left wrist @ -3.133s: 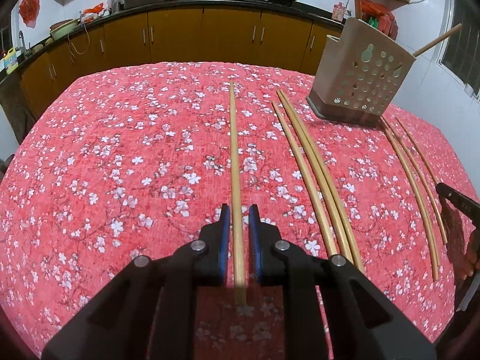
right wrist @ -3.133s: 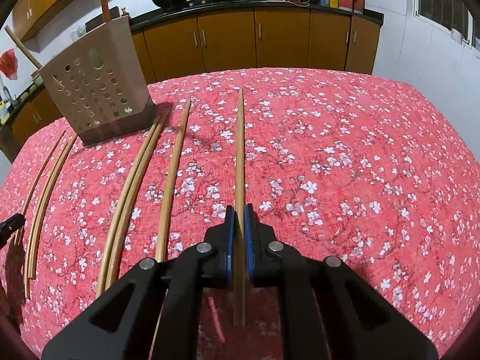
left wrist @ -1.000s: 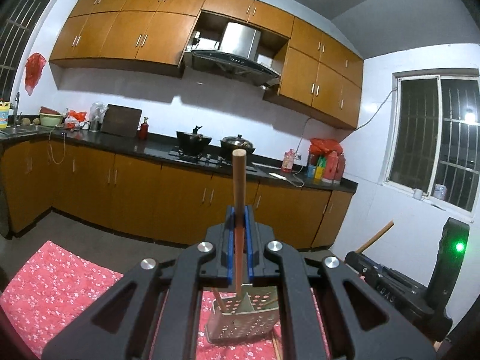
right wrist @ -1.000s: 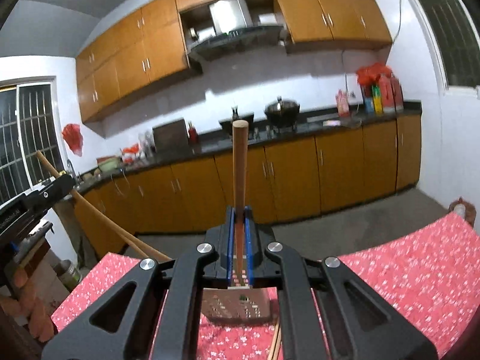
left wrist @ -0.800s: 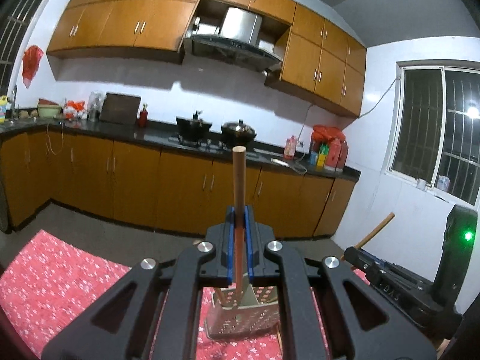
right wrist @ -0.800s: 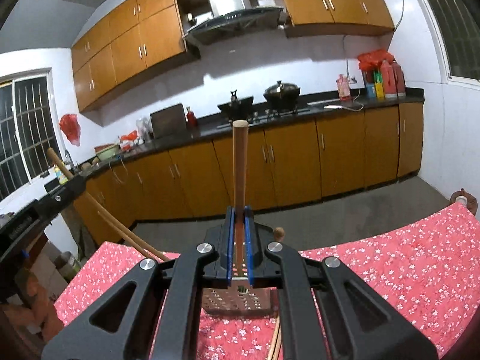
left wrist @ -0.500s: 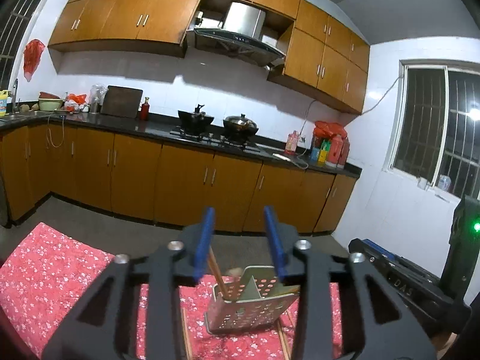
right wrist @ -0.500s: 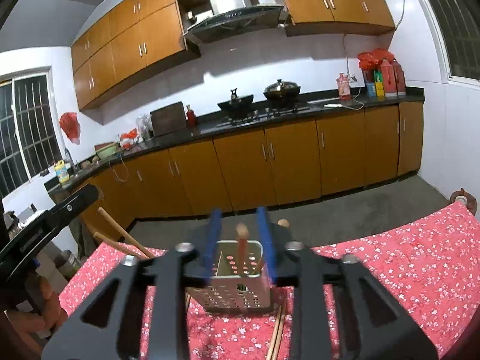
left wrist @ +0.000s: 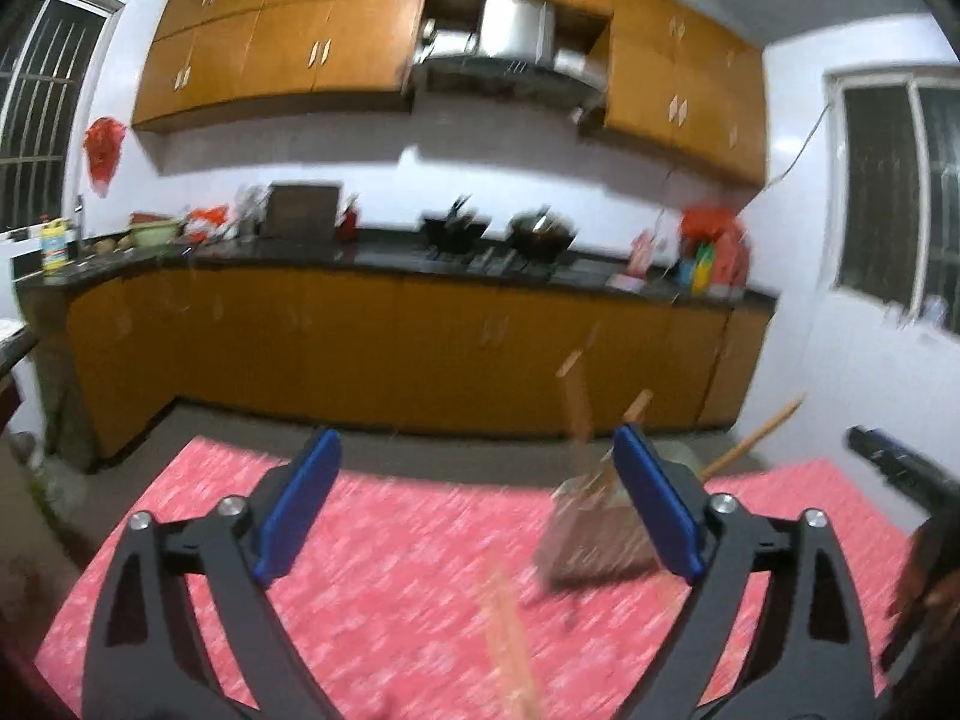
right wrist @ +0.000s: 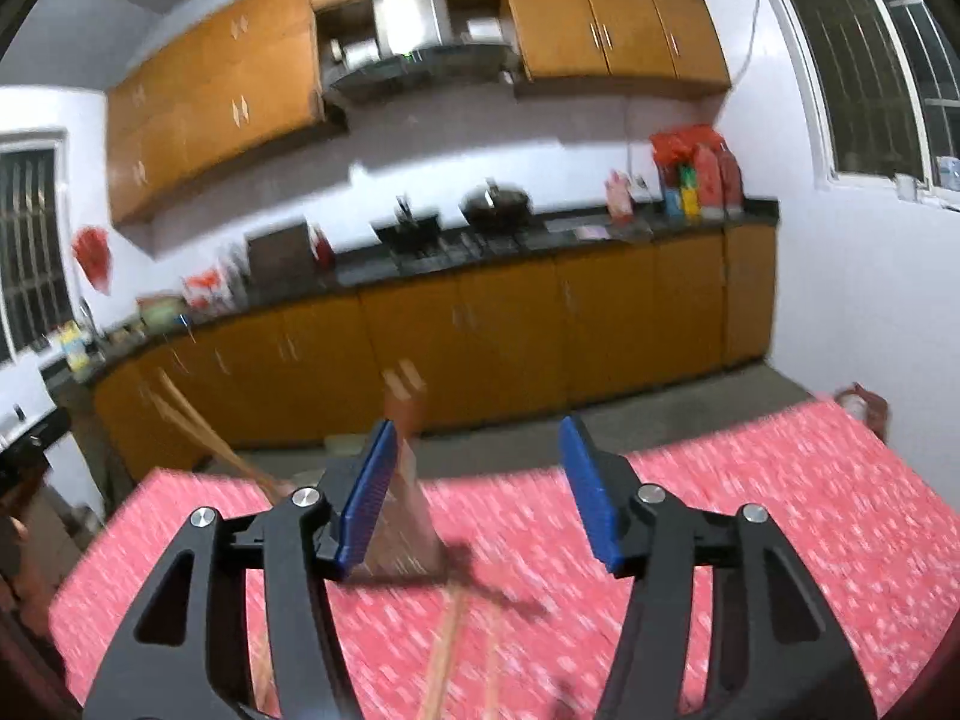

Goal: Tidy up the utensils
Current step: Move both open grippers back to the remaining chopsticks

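Observation:
Both views are motion-blurred. My left gripper point(left wrist: 477, 507) is wide open and empty above the red floral table point(left wrist: 372, 588). The perforated utensil holder point(left wrist: 594, 540) stands just behind its right finger, with several wooden chopsticks point(left wrist: 577, 408) sticking up from it. Loose chopsticks point(left wrist: 507, 636) lie on the cloth in front. My right gripper point(right wrist: 480, 489) is wide open and empty. The holder point(right wrist: 402, 534) sits behind its left finger, with chopsticks point(right wrist: 405, 402) upright in it. More chopsticks point(right wrist: 447, 654) lie on the cloth below.
Orange kitchen cabinets point(left wrist: 390, 348) and a dark counter with pots run behind the table. The other gripper shows at the right edge of the left wrist view point(left wrist: 900, 468) and the left edge of the right wrist view point(right wrist: 30, 444). White walls and windows flank the room.
Both grippers opened and let their chopsticks drop into the holder. Both have since opened wider and swung sideways, so the holder has shifted off centre in each view.

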Motion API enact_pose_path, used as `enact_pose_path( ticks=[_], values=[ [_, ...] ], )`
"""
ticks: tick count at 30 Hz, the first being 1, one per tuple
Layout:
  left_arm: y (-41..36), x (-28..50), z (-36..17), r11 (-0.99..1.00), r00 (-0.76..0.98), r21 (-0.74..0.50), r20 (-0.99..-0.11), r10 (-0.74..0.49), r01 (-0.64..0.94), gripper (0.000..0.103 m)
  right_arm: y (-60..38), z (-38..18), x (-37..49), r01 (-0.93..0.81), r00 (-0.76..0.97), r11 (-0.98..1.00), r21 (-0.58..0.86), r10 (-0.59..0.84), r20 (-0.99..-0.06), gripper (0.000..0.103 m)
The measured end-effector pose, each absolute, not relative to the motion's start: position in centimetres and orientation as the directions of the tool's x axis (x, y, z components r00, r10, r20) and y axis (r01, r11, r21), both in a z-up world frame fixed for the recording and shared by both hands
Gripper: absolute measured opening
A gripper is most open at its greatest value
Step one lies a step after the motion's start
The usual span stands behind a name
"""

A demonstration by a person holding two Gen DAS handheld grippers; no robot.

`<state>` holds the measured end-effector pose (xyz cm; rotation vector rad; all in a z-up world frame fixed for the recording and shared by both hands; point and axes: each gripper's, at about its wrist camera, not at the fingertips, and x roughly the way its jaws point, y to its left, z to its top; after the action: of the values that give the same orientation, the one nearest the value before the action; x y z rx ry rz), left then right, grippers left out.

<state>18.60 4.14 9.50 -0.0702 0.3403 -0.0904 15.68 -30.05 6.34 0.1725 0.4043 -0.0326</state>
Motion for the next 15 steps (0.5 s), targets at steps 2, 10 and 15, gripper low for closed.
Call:
enact_pose_path(
  ticks=[2,10,15],
  values=[
    [4.9,18.6,7.2,0.998,0.916,-0.045,-0.396,-0.056,0.041,0.095,-30.4,4.0,15.8,0.099,0.889,0.985,0.143,-0.023,-0.457,0.057],
    [5.3,17.7,-0.8,0.999,0.797,-0.006,-0.603,-0.035,0.039,0.095,-29.6,-5.2,16.6,0.070,0.716,0.977,0.203,0.092,-0.692,0.030],
    [3.3,17.1,-4.0,0.997,0.755,0.006,-0.653,-0.056,0.079,0.088,-27.7,-7.7,16.8,0.047,0.671,0.980,0.193,0.112,-0.733,0.024]
  ],
)
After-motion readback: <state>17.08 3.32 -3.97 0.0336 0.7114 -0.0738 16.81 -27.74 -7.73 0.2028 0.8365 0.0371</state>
